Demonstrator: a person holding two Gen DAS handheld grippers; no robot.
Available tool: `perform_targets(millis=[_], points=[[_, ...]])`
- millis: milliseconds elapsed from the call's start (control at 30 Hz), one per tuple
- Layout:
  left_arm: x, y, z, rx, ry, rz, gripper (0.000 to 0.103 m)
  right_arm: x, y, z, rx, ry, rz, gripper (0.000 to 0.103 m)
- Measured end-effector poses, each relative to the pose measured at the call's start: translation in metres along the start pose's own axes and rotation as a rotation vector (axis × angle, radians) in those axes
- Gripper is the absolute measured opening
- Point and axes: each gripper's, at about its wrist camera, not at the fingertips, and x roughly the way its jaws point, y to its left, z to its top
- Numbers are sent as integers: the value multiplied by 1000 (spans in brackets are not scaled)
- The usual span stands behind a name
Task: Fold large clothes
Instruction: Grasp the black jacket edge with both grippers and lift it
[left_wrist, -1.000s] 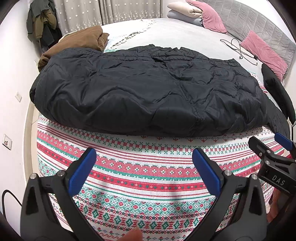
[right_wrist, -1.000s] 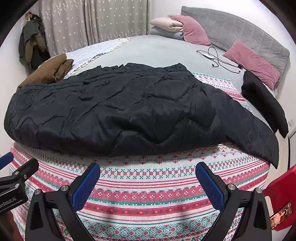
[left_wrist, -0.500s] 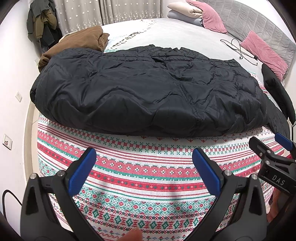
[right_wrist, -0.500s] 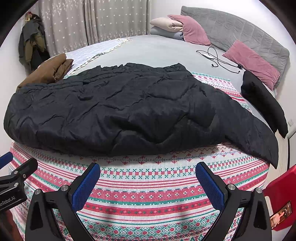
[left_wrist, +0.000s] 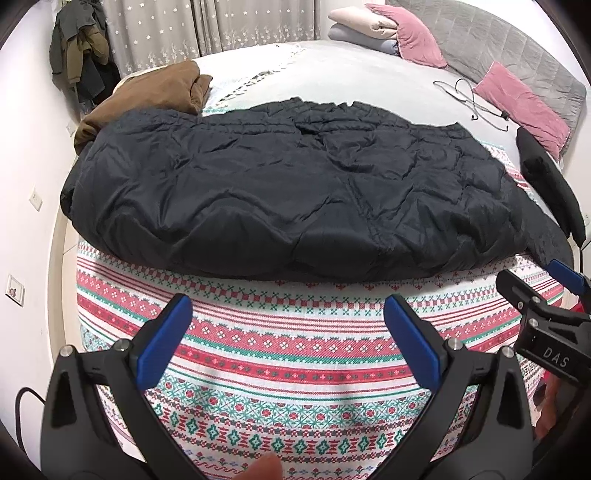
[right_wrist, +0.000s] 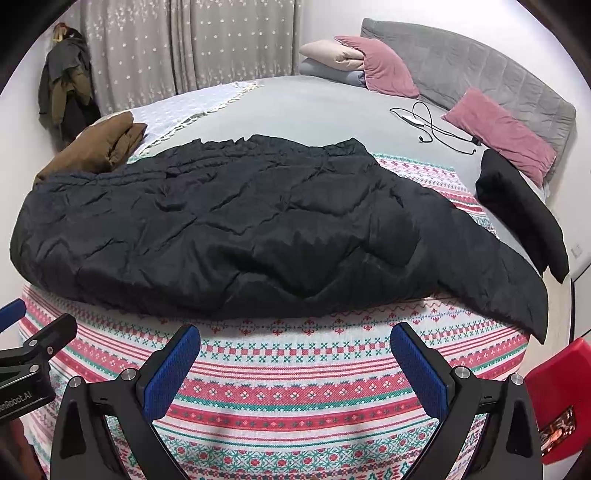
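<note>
While both of my tools hang above the near edge of the bed, neither has hold of anything. My left gripper (left_wrist: 288, 328) has its blue-padded jaws spread wide, with only the patterned blanket (left_wrist: 280, 354) showing between them. My right gripper (right_wrist: 295, 354) is just as wide apart and equally empty; I can also see it at the right edge of the left wrist view, beside my other tool.

I see the black puffer coat (right_wrist: 236, 225) lying flat across the blanket, just beyond both sets of fingertips and apart from them. It stretches from the left side of the bed to the right, its quilted surface wrinkled. On the right, one dark part of it (right_wrist: 491, 269) runs out toward the near right corner, over the blanket's edge.

At the far left, touching the coat's far edge, I see a brown garment (right_wrist: 99, 147) in a heap. A black cushion (right_wrist: 524, 210) lies at the right, two pink pillows (right_wrist: 498, 133) rest against the grey headboard (right_wrist: 472, 70), and a cable (right_wrist: 432, 125) sits on the grey sheet far right.
</note>
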Motion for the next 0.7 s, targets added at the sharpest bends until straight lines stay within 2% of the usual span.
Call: perform_targets(millis=[133, 233, 300, 433, 533, 633, 700], points=[[-7, -1, 6, 70, -61, -46, 103, 2, -4, 7, -23, 8, 19, 103], [-9, 10, 20, 142, -63, -17, 103, 3, -11, 16, -44, 8, 54, 103], [-8, 28, 33, 151, -50, -10, 103, 8, -23, 26, -45, 30, 116, 103], [4, 83, 62, 44, 30, 46, 103, 27, -52, 54, -9, 114, 262, 103], [18, 128, 84, -52, 60, 54, 103, 42, -66, 73, 11, 149, 311, 103], [32, 153, 97, -87, 55, 78, 102, 59, -77, 93, 28, 171, 342, 103], [46, 167, 107, -108, 66, 66, 98, 70, -81, 108, 31, 175, 370, 103]])
